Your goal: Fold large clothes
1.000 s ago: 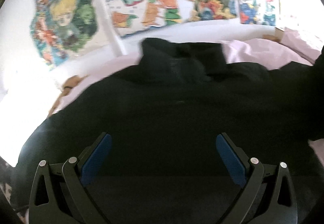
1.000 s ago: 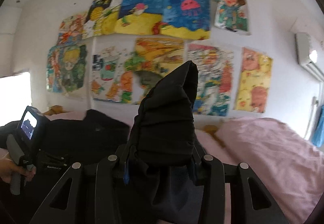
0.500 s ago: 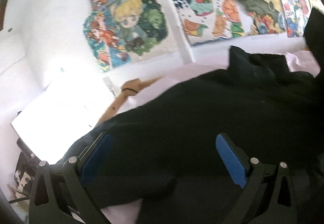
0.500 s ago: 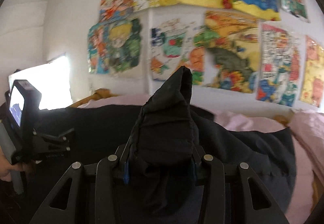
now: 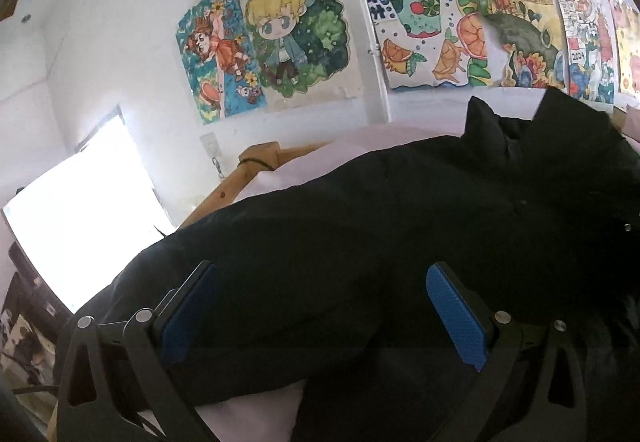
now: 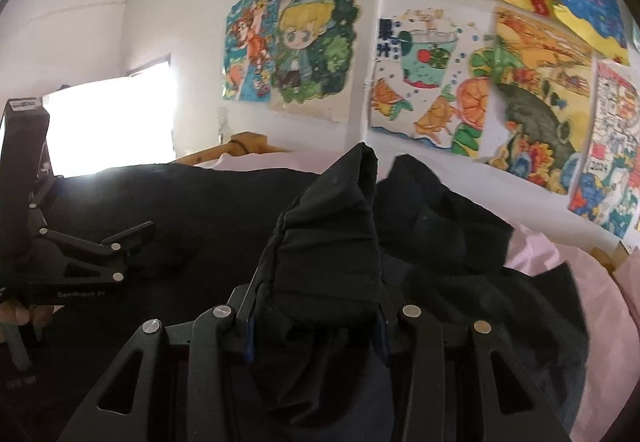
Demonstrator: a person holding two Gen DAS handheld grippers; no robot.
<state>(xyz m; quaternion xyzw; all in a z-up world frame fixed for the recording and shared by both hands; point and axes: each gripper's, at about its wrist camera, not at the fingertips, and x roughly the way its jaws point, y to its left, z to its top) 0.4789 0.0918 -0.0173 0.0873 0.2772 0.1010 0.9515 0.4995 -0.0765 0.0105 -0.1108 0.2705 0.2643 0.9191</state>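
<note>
A large black padded jacket [image 5: 400, 226] lies spread across a bed with a pink sheet [image 5: 260, 414]. My left gripper [image 5: 320, 306] hovers over the jacket's near left part, jaws wide, blue pads [image 5: 456, 318] bare with nothing between them. In the right wrist view my right gripper [image 6: 316, 322] is shut on a bunched, quilted end of the jacket [image 6: 332, 242], which stands up between the fingers. The rest of the jacket [image 6: 460, 242] lies beyond it. At the left edge of that view the left gripper [image 6: 132, 238] is held by a hand [image 6: 16, 312].
A wooden bed frame post [image 5: 256, 162] stands at the bed's far left corner. Behind the bed a white wall carries several colourful drawings [image 5: 292, 34]. A bright window [image 5: 76, 238] is on the left. Pink bedding [image 6: 592, 282] lies to the right.
Both grippers have swung left. The right one came down toward the bed with the jacket end still clamped; the left one, still open, slid over the jacket toward its left edge.
</note>
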